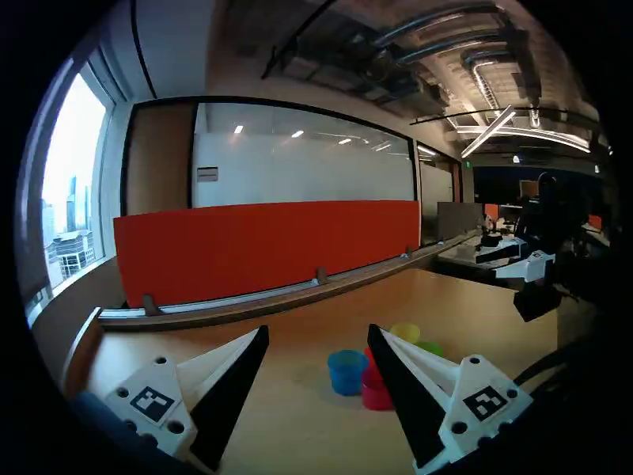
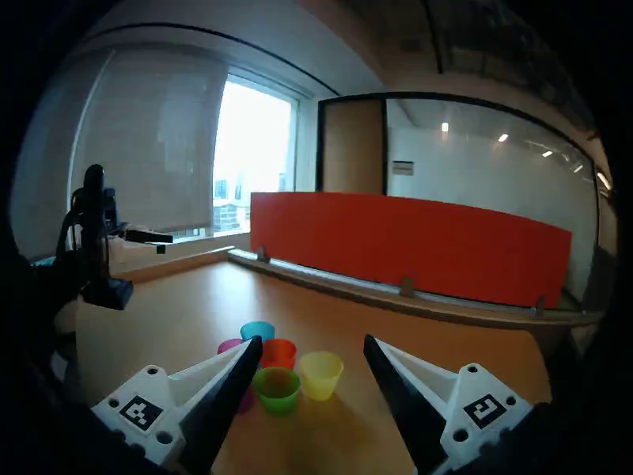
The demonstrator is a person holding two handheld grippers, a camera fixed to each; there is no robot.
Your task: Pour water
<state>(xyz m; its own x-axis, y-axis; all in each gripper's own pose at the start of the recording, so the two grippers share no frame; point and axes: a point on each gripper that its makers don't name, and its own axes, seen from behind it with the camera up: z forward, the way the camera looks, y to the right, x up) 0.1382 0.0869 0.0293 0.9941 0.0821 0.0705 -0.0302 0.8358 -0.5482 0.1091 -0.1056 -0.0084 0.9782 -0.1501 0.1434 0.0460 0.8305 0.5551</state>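
The left gripper [image 1: 316,328] and the right gripper [image 2: 312,339] look alike: each has two white plastic fingers [image 1: 435,372], wedge-shaped and tapering to a point, with black inner faces. Each finger base carries a square black-and-white marker [image 1: 152,402] ringed by small dark screw holes [image 1: 176,427].

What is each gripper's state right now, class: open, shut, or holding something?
Left gripper: open, holding nothing.
Right gripper: open, holding nothing.
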